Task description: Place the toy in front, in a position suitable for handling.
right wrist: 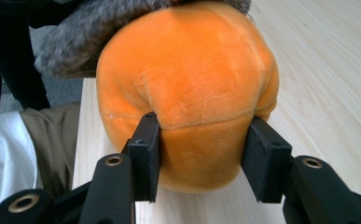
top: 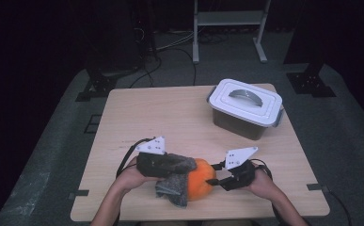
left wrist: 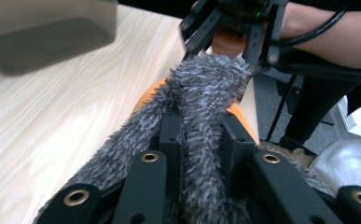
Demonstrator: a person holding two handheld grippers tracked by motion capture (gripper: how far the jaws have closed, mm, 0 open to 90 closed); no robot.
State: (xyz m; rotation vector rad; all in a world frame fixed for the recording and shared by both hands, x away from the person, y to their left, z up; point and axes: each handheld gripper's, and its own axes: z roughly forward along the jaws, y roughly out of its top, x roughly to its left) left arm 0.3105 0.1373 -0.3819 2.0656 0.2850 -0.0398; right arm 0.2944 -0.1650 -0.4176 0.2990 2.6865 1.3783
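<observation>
Jaws first, high view: left gripper (top: 170, 165) clamped on grey cloth (top: 174, 184), cloth draped over left side of orange ball (top: 199, 184); right gripper (top: 214, 173) set against ball's right side, jaws part-way apart around it; ball on table (top: 142, 113) near front edge, between both hands; white-lidded box (top: 245, 107) well apart, toward far right corner.

Left gripper view: jaws drawn narrow, pinched a fold of cloth (left wrist: 201, 121) between them; orange of ball (left wrist: 146, 95) peeked out beneath cloth; right gripper (left wrist: 225, 35) seen beyond, at ball's far side; blurred box (left wrist: 47, 32) at upper left.

Right gripper view: jaws at middling width, one pad on either side of ball (right wrist: 187, 93), left pad dented into plush, right pad touched seam; ball rested on table (right wrist: 327, 79); cloth (right wrist: 85, 32) lay over ball's top and far side.
</observation>
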